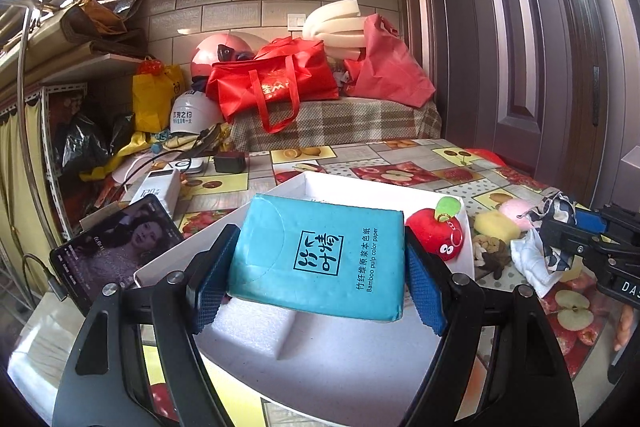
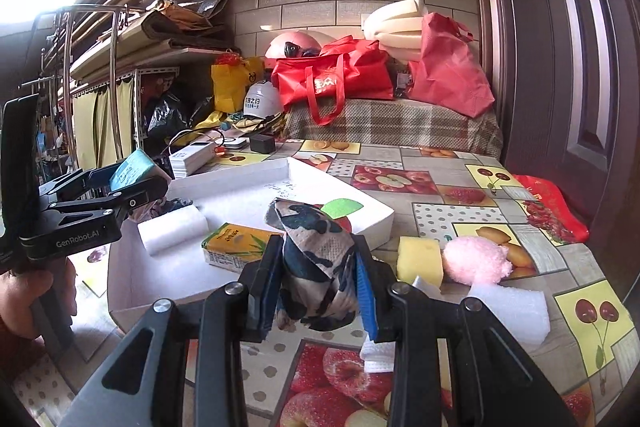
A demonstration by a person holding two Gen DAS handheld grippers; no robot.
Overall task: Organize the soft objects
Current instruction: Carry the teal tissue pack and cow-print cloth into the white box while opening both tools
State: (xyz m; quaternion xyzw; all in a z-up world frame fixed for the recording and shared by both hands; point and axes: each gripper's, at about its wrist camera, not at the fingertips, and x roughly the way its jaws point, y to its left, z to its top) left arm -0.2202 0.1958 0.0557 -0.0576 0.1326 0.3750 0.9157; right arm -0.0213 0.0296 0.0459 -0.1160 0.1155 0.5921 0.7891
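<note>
While left tongs (image 1: 316, 267) clamp the tissue pack (image 1: 320, 255), right tongs (image 2: 316, 287) seemingly pinch patterned cloth (image 2: 316, 259).

The tissue pack (image 1: 320, 259) is held above the open box (image 1: 360, 187), which is set on the surface (image 1: 420, 155); inside the box, a foam block (image 2: 172, 233) is placed left of a small carton (image 2: 236, 247); an apple plush (image 1: 438, 231) is seen at the box's right wall; right of the box, a sponge (image 2: 420, 261) is laid touching a pompom (image 2: 476, 261); a phone (image 1: 116, 247) is propped left of the box.
</note>
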